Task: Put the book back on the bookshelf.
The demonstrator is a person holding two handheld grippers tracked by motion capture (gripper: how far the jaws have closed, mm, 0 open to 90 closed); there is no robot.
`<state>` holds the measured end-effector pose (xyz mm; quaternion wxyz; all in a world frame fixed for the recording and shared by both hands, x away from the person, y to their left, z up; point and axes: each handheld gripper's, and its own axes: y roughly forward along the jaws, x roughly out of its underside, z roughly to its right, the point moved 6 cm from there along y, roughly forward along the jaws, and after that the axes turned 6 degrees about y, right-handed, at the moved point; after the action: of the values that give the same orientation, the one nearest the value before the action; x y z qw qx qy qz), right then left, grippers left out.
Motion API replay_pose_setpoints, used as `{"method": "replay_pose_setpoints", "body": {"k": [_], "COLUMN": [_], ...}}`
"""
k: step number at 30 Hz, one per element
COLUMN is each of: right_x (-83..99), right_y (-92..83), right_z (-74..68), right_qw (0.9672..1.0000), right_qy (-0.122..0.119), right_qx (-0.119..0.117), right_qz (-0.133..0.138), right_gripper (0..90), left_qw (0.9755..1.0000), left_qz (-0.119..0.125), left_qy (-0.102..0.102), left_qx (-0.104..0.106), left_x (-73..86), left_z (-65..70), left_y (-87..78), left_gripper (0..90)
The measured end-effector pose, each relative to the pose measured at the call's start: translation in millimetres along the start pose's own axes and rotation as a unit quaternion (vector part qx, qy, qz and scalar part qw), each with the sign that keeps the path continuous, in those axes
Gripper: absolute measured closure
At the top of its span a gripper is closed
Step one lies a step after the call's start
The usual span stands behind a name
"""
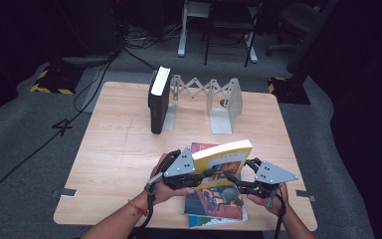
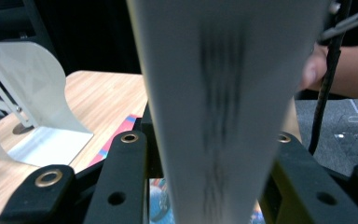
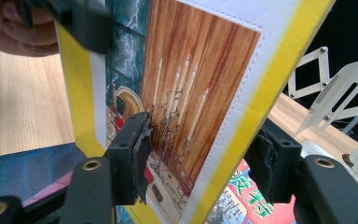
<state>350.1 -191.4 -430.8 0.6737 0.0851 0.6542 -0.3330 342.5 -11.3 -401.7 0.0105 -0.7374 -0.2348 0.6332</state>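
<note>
Yellow-edged book [image 1: 225, 155] is lifted off the counter [image 1: 114, 159], above a stack of colourful books [image 1: 214, 204] lying flat near the front edge; the left tool [image 1: 191, 172] is clamped on one end of it and the right tool [image 1: 238, 180] grips the other, jaws pressed to both covers. Farther back, the folding metal book rack [image 1: 214, 97] holds one dark book [image 1: 158, 99] standing upright at its left end.
</note>
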Motion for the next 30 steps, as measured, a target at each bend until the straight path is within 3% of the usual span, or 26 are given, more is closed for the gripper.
{"method": "replay_pose_setpoints", "body": {"k": [3, 10, 13, 20, 21, 22, 24, 30], "right_x": [-0.2, -0.8, -0.6, 4.7, 6.2, 8.7, 10.3, 18.4], "right_y": [0.1, -0.5, -2.7, -11.7, -13.0, -14.5, -15.0, -14.1], "right_z": [-0.3, -1.6, 0.6, 12.6, 15.3, 20.1, 22.6, 33.2], "right_qw": [1.0, 0.9999, 0.9999, 0.9997, 0.9995, 0.9993, 0.9992, 0.9981], "right_qy": [-0.003, -0.01, -0.009, 0.0, 0.001, 0.005, 0.008, 0.009], "right_qx": [0.0, 0.004, 0.008, 0.022, 0.026, 0.031, 0.034, 0.051], "right_qz": [0.0, -0.006, -0.007, -0.014, -0.017, -0.018, -0.02, -0.034], "right_gripper": [44.2, 43.5, 43.7, 43.4, 43.4, 43.5, 43.6, 43.6], "left_qw": [1.0, 0.9999, 1.0, 0.9993, 0.9992, 0.9984, 0.9979, 0.9905], "left_qz": [-0.008, 0.001, -0.003, -0.013, -0.011, -0.004, 0.0, 0.019], "left_qy": [0.002, -0.004, 0.002, 0.011, 0.012, 0.01, 0.007, -0.015], "left_qx": [-0.004, 0.011, 0.006, -0.034, -0.038, -0.056, -0.064, -0.136], "left_x": [-2.8, -6.9, -8.4, -11.1, -11.1, -11.3, -11.3, -10.0], "left_z": [-0.8, -1.0, -1.3, -12.6, -14.4, -21.5, -25.1, -61.9], "left_y": [3.0, 2.1, 3.0, 3.2, 2.3, -1.5, -3.1, -25.6], "left_gripper": [66.1, 73.6, 74.7, 75.0, 75.0, 75.0, 75.0, 75.0]}}
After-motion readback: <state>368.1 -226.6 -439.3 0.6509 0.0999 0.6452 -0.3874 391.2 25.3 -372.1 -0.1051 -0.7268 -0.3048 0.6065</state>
